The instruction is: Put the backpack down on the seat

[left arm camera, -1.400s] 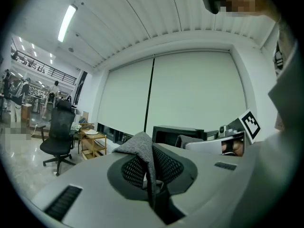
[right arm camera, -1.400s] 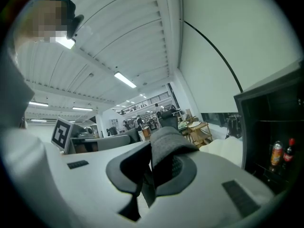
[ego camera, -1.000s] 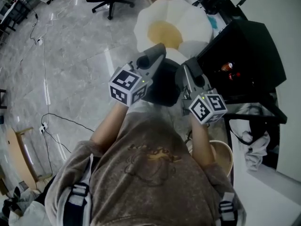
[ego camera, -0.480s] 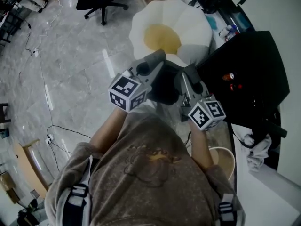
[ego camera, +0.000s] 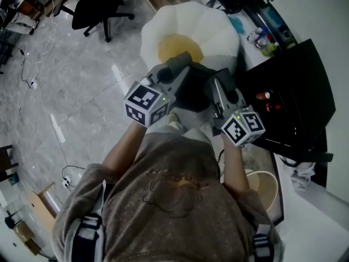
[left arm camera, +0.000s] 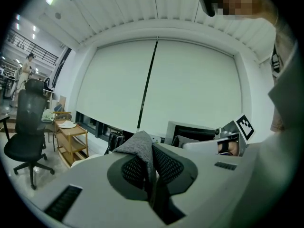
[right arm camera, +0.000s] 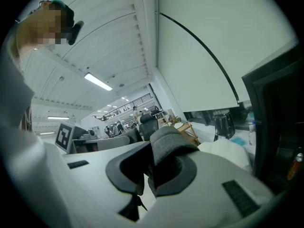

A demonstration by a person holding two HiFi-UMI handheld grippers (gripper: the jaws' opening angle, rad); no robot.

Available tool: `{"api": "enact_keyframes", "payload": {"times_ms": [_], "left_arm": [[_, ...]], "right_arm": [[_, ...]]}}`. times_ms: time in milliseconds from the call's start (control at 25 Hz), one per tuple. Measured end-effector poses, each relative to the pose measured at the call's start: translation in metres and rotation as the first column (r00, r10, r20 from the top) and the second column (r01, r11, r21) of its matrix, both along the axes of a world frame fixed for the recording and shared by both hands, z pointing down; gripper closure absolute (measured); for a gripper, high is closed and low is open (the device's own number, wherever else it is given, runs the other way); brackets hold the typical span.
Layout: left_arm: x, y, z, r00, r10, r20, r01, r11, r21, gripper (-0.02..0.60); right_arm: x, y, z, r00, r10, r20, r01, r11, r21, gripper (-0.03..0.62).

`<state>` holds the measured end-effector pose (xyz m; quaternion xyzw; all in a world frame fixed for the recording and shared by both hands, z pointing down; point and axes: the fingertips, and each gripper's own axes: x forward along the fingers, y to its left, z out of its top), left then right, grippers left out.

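- A person looks down at two grippers held out in front of the chest, with a dark backpack (ego camera: 193, 91) hanging between them.
- The left gripper (left arm camera: 148, 170) has its jaws pinched narrow on a grey strap (left arm camera: 137, 144) of the backpack. The fabric sticks up from between the pads.
- The right gripper (right arm camera: 159, 170) is closed tight in the same way on another grey strap, which folds over its jaws.
- The backpack is up in the grippers, over the near edge of the seat (ego camera: 218, 29), a white egg-shaped cushion with a yellow centre.
- I cannot tell whether the backpack touches the seat.
- A black panel (ego camera: 294, 91) stands to the right.
- A black office chair (ego camera: 92, 4) is at the far left on the grey floor (ego camera: 65, 91).
- A pale bucket (ego camera: 264, 187) is at the near right.
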<state>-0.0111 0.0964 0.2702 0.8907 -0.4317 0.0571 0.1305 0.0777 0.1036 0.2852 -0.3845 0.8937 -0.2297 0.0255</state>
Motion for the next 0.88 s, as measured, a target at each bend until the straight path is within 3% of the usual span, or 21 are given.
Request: {"api": "enact_keyframes", "payload": {"times_ms": [360,880], "left_arm": [[-0.003,-0.058,0.000,1.000,0.018,-0.001,-0.018,1.000,-0.010,0.554],[0.004,-0.125,0.013,1.000,-0.020,0.005,0.020,1.000,-0.023,0.554]], "right_arm": [[-0.003,-0.059,-0.002,0.999,0.038,-0.017,-0.038,0.999,0.003,0.565],[0.002,-0.125,0.012,0.999,-0.032,-0.004,0.032,0.999,-0.044,0.565]]}}
